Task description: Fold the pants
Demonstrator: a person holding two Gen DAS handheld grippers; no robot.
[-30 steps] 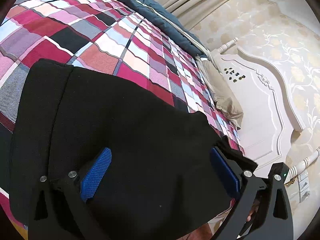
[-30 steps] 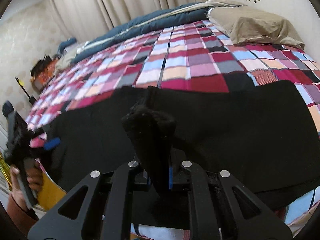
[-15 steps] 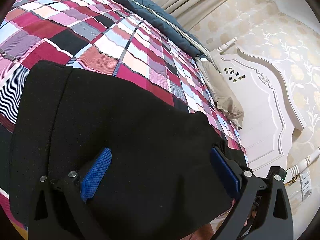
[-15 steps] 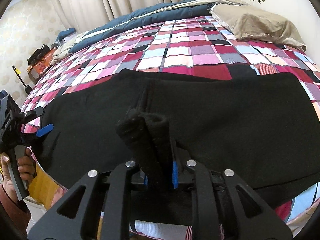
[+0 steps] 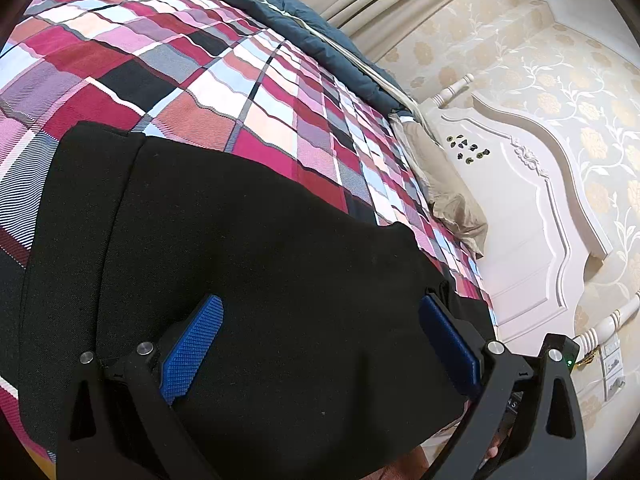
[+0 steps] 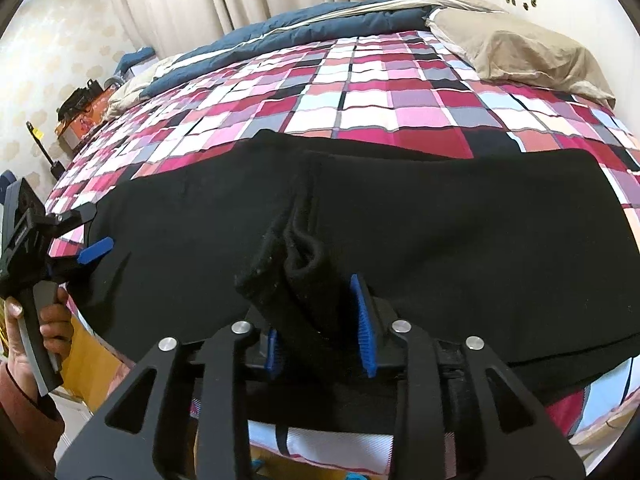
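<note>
Black pants lie spread lengthwise across the near side of a checked bed. My right gripper is low over their near edge with a raised bunch of the black cloth between its jaws. The jaws are opening: the right blue pad shows its face beside the cloth and the bunch sags loosely. In the left wrist view the pants fill the foreground, and my left gripper hangs wide open just above them, holding nothing. The right wrist view shows that left gripper at the pants' left end, held by a hand.
The checked bedspread stretches behind the pants. A beige pillow lies at the head end, and a rolled blue duvet runs along the far side by the curtains. A white headboard stands at the right in the left wrist view.
The right gripper's jaws have spread apart, and the pinched bunch of cloth has sunk and loosened between them. The left gripper has stayed open in the same place.
</note>
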